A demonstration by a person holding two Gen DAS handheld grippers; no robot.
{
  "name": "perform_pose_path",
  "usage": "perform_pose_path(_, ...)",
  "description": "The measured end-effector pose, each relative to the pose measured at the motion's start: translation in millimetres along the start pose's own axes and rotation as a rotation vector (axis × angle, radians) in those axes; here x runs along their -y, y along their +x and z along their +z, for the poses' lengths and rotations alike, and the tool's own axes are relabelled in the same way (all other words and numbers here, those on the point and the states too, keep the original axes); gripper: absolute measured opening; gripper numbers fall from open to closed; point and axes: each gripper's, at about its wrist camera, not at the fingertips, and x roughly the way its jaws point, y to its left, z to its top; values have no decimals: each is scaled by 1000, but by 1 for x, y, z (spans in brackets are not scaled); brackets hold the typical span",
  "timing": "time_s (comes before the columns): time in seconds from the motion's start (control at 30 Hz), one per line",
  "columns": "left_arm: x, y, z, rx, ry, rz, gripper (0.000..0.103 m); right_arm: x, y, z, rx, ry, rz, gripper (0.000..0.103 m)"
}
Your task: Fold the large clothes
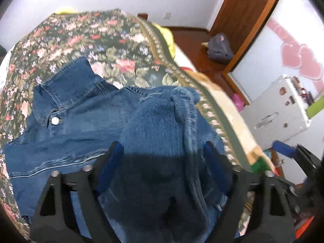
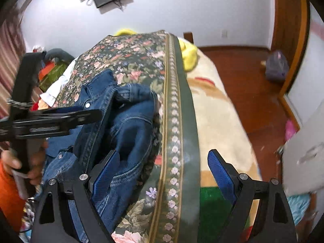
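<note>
A blue denim jacket (image 1: 77, 117) lies on the floral bedspread (image 1: 101, 40), collar and a metal button toward the far left. A bunched fold of it (image 1: 158, 121) rises between the fingers of my left gripper (image 1: 162, 151), whose jaws stand wide apart around the cloth without pinching it. In the right wrist view the jacket (image 2: 129, 125) lies at the left, by the bedspread's bordered edge (image 2: 176, 121). My right gripper (image 2: 164, 166) is open and empty above that edge; its left finger (image 2: 105, 170) is at the denim. The left gripper (image 2: 50, 119) shows there at the far left.
A cream blanket (image 2: 218, 117) hangs off the bed's right side over a wooden floor (image 2: 249, 85). A yellow cloth (image 2: 190, 54) lies at the far edge. A dark bag (image 2: 277, 66) sits by a wooden door. A white case (image 1: 283, 109) stands at the right.
</note>
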Motion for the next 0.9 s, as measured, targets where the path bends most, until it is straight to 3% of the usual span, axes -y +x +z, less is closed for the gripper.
perform_pose_path(0.07,1,16,0,-9,4,40,61,7,7,-2,-21,40,29,88)
perform_pose_path(0.17,-1,19,-1,3,19,76,23,11,16,-4,-49,81,69,88)
perform_pose_path(0.23,-6,8,2,32,25,81,13,12,23,-3,-64,94,80,88)
perform_pose_path(0.3,-11,-15,5,92,35,77,11,9,27,-2,-75,95,87,88)
perform_pose_path(0.43,-25,-84,15,270,107,170,9,-4,33,4,-88,69,98,88)
perform_pose_path(0.53,-46,-137,20,405,105,218,9,-15,35,12,-65,70,105,88)
perform_pose_path(0.67,-78,-183,3,548,99,301,9,-31,40,25,-55,103,128,88)
perform_pose_path(0.77,-110,-179,-26,526,70,324,10,-53,49,26,-69,65,114,88)
perform_pose_path(0.9,-173,-134,-65,373,-24,345,15,-87,80,15,-148,-32,61,88)
